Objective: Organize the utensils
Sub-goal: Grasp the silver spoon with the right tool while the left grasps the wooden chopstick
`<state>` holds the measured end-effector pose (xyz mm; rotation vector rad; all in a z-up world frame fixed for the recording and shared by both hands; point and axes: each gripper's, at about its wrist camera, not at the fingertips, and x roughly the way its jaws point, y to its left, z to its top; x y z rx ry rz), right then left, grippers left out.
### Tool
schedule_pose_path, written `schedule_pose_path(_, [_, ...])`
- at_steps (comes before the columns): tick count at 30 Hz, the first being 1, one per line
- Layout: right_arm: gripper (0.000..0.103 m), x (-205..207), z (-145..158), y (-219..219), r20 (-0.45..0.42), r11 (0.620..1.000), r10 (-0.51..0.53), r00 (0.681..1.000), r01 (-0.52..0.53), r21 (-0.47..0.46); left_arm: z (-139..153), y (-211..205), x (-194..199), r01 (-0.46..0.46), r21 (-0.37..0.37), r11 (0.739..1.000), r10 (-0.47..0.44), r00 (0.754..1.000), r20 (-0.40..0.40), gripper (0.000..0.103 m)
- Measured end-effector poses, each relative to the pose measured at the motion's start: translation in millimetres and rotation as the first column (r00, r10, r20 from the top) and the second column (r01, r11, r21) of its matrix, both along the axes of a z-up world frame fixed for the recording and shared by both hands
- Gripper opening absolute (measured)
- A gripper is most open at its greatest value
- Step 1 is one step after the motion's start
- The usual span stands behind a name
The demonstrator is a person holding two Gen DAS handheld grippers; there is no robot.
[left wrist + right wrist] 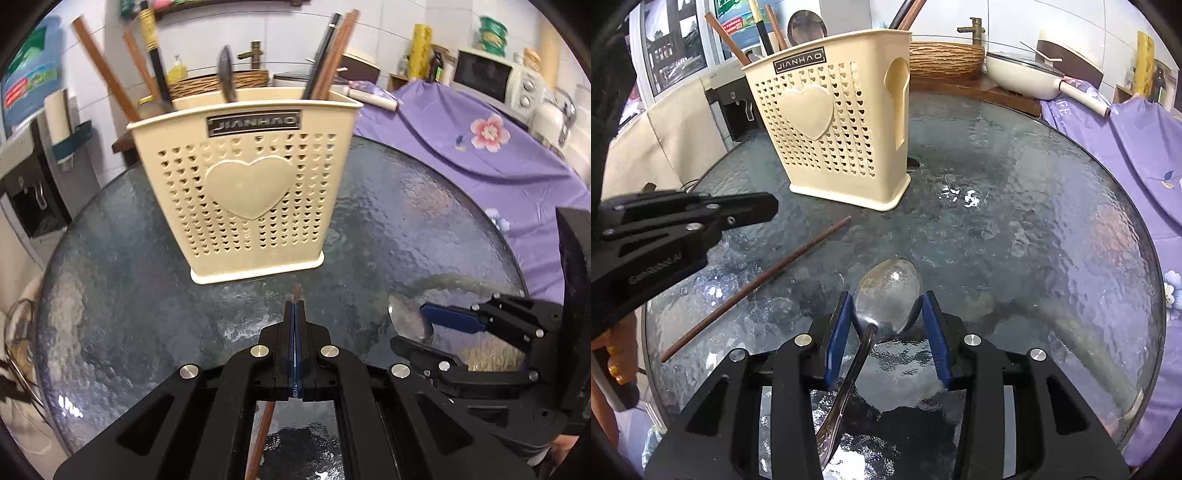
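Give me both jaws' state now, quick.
Left gripper: shut on the brown chopstick.
Right gripper: shut on the metal spoon, pads at the bowl's sides.

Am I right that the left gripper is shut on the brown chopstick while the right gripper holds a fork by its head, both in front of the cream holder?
Not quite: the right gripper holds a metal spoon by its bowl, not a fork, as the right wrist view shows. The rest stands: the left gripper is shut on the brown chopstick, both in front of the cream holder.
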<state>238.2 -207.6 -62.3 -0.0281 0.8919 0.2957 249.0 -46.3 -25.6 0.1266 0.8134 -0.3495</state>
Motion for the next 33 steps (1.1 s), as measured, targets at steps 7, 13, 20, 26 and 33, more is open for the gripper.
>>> schedule_pose_path(7, [0.04, 1, -8, -10, -0.023, 1.0, -0.019, 1.0, 0.019, 0.007, -19, -6, 4, 0.044, 0.047, 0.998, -0.043, 0.998, -0.042, 0.031])
schedule_pose_path(13, [0.04, 0, -11, -13, -0.031, 1.0, -0.019, 0.999, 0.02, 0.006, -39, -4, 10, 0.053, 0.055, 0.997, -0.048, 0.994, -0.102, 0.039])
schedule_pose_path(20, [0.04, 1, -12, -9, -0.034, 1.0, -0.017, 0.999, 0.017, 0.001, -48, -7, 12, 0.059, 0.098, 0.993, -0.049, 0.994, -0.101, 0.025])
schedule_pose_path(26, [0.04, 3, -15, -7, -0.04, 1.0, -0.02, 0.999, 0.02, 0.0, -49, -20, 15, 0.074, 0.11, 0.991, -0.064, 0.994, -0.093, 0.011])
schedule_pose_path(33, [0.04, 2, -14, -7, -0.037, 1.0, -0.022, 0.999, 0.023, 0.004, -50, -31, 18, 0.057, 0.141, 0.988, -0.047, 0.996, -0.074, 0.005])
